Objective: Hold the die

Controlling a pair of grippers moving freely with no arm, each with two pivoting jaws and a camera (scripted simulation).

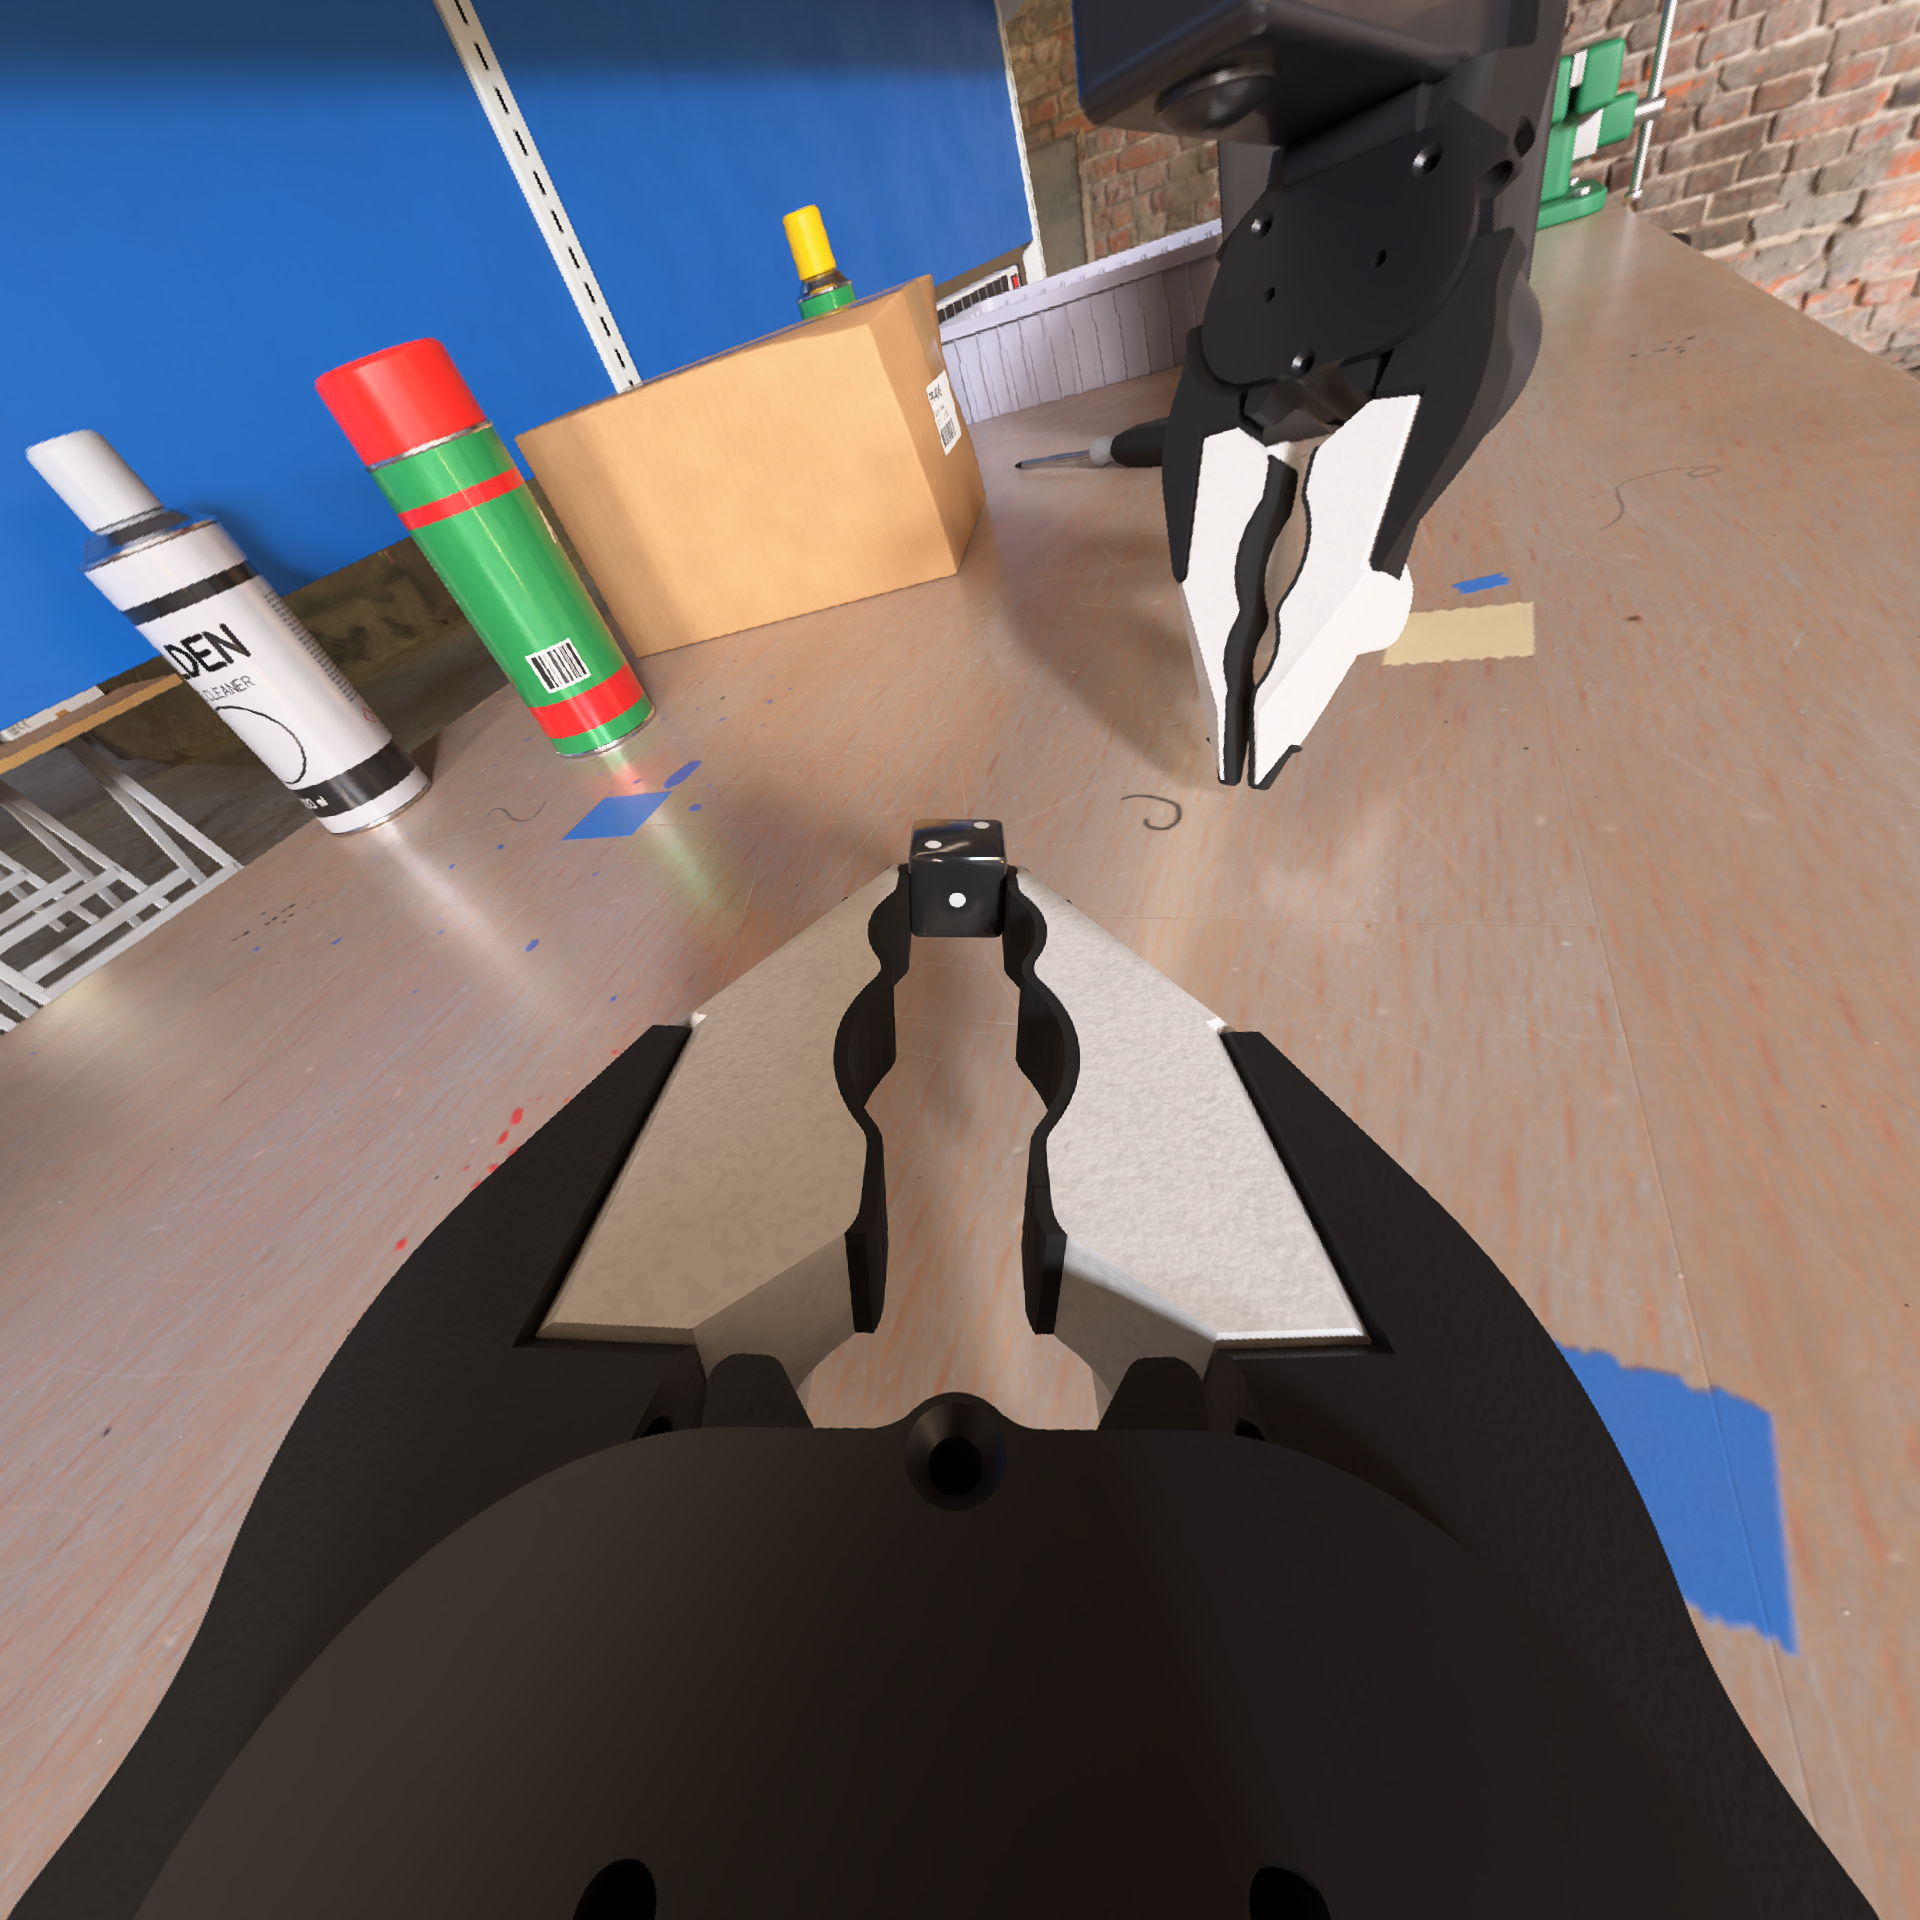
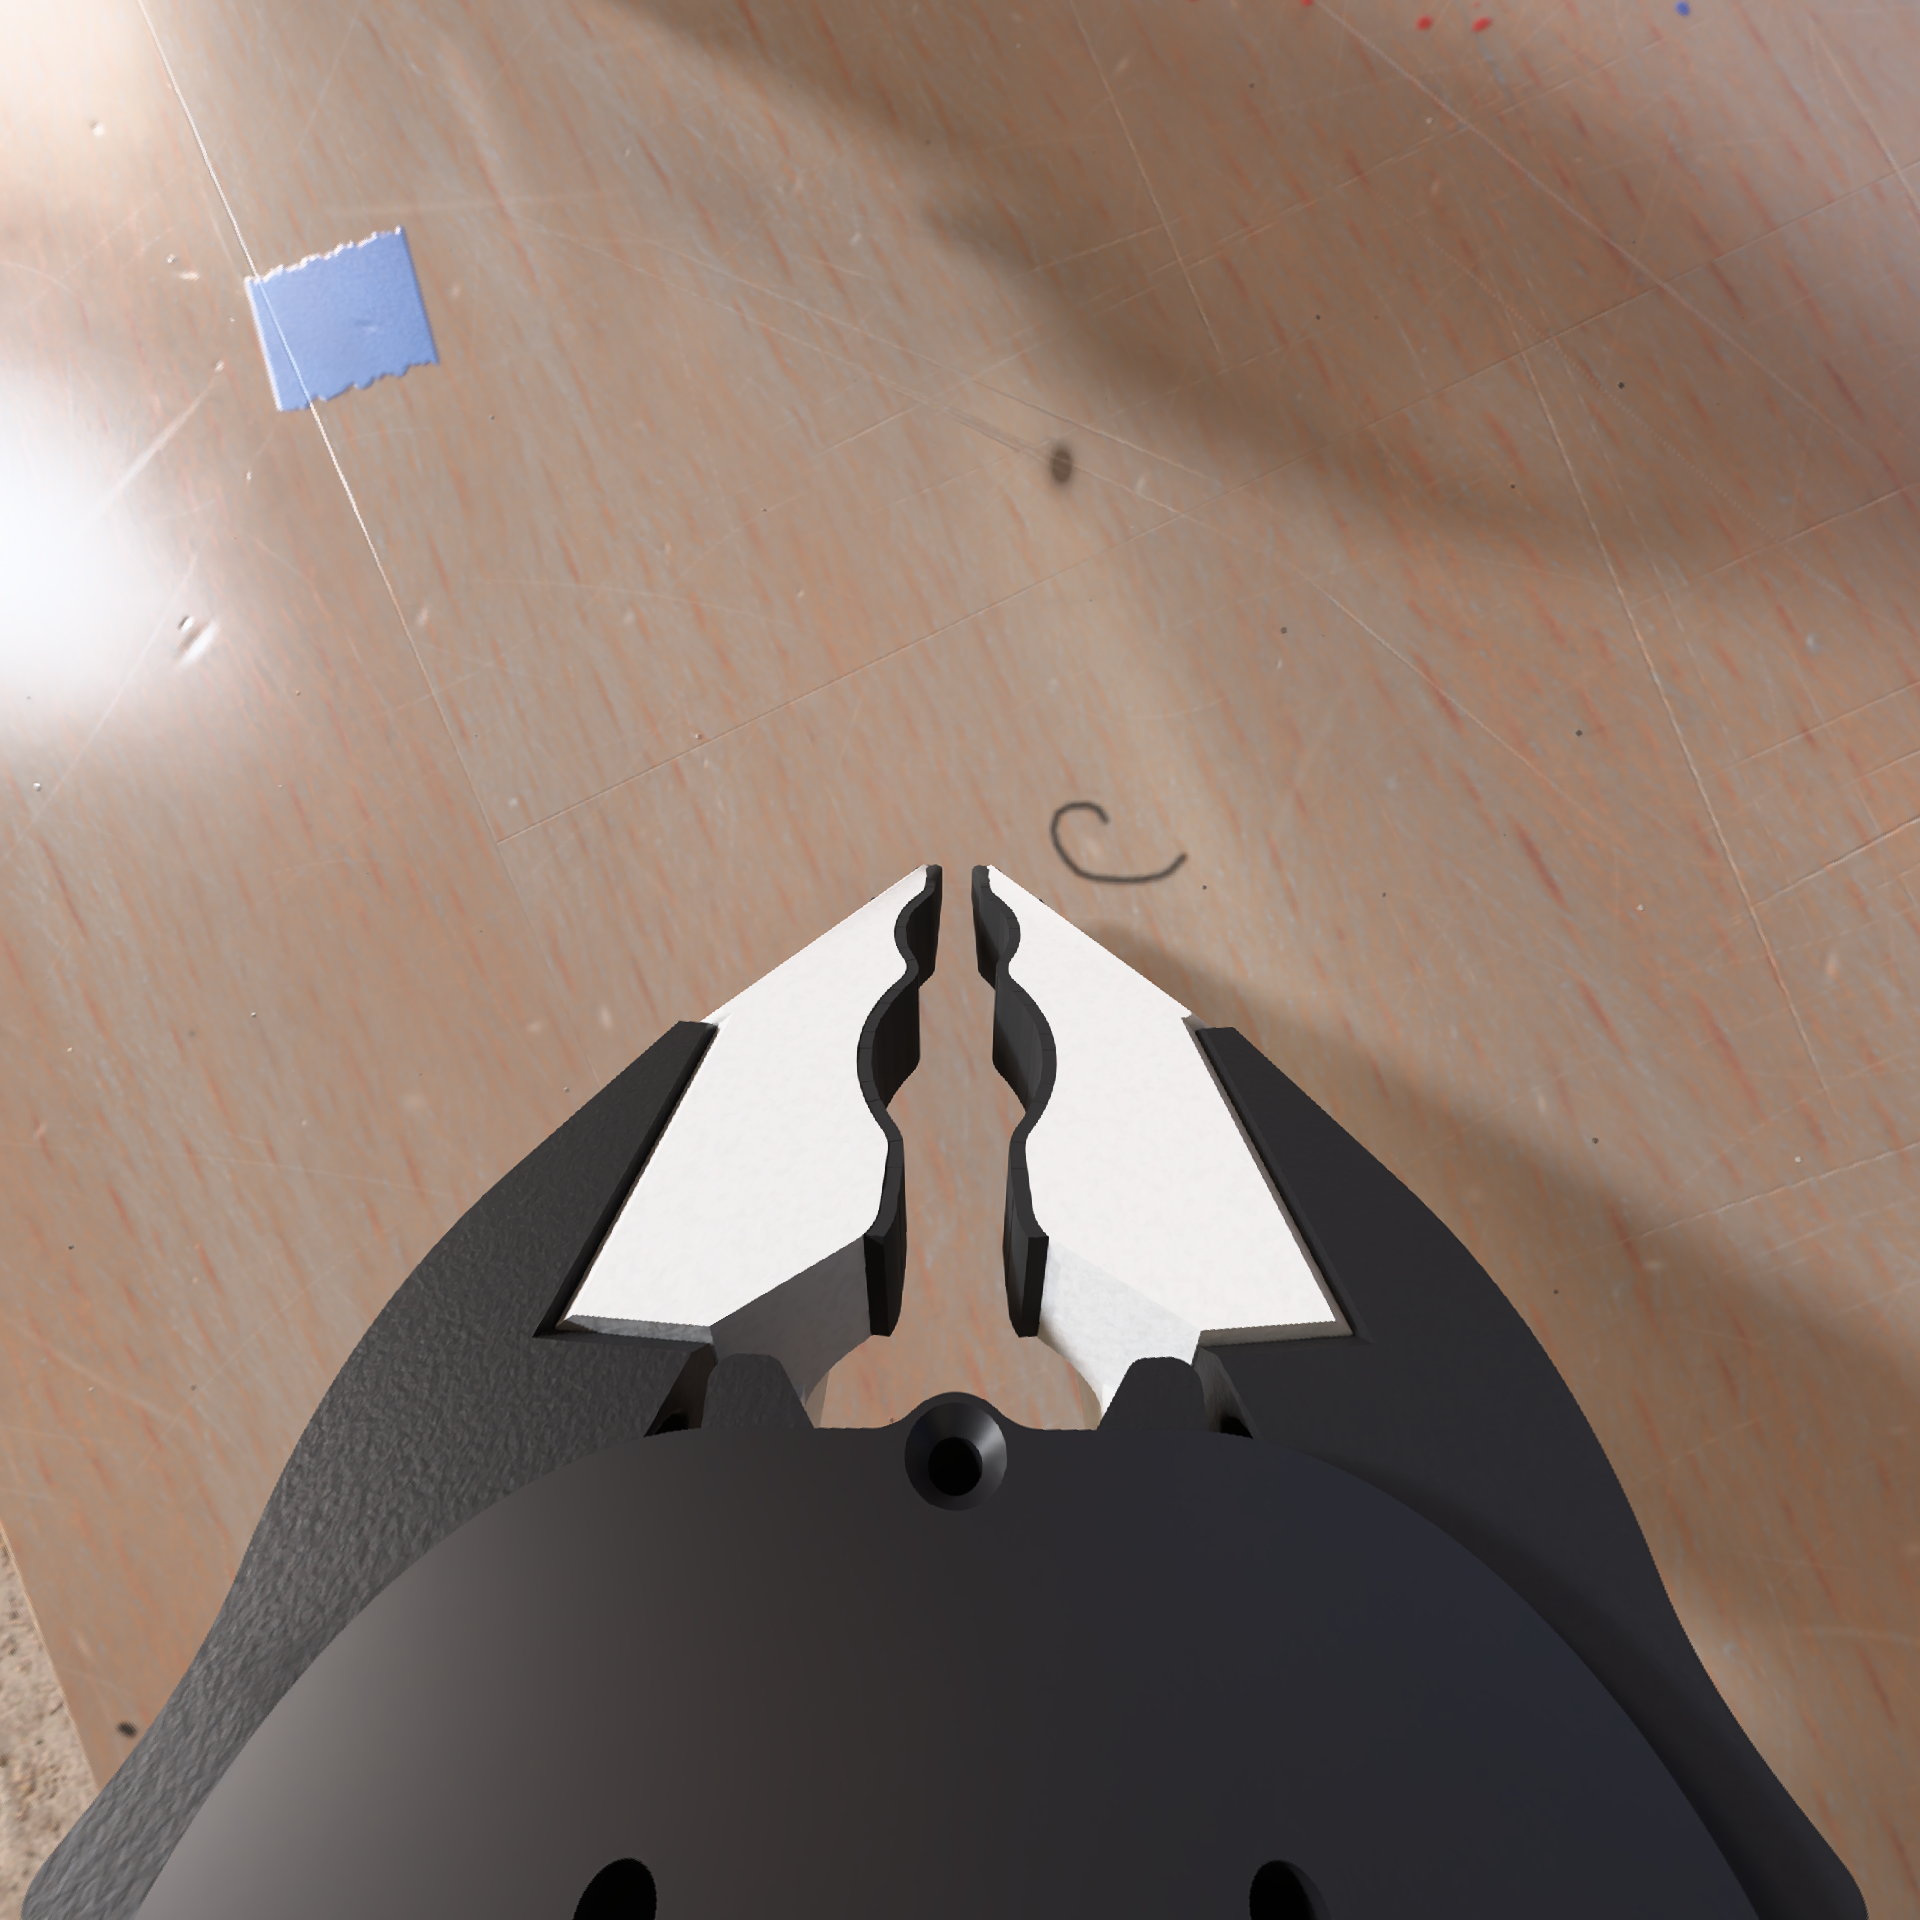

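Note:
A small black die (image 1: 957, 881) with white pips sits between the tips of my left gripper (image 1: 957, 891), which is shut on it just above the wooden table (image 1: 1558, 1039). My right gripper (image 1: 1257, 774) hangs to the upper right of the die in the left wrist view, pointing down at the table, its jaws nearly together and empty. In the right wrist view my right gripper (image 2: 957, 878) shows a thin gap between the tips, with only bare table beneath. The die is not in the right wrist view.
A white spray can (image 1: 239, 644), a green and red spray can (image 1: 488, 540) and a cardboard box (image 1: 758, 488) stand at the back left. A screwdriver (image 1: 1101, 452) lies behind the right gripper. A green clamp (image 1: 1584, 135) stands at the far right. Blue tape patches (image 2: 343, 317) mark the table.

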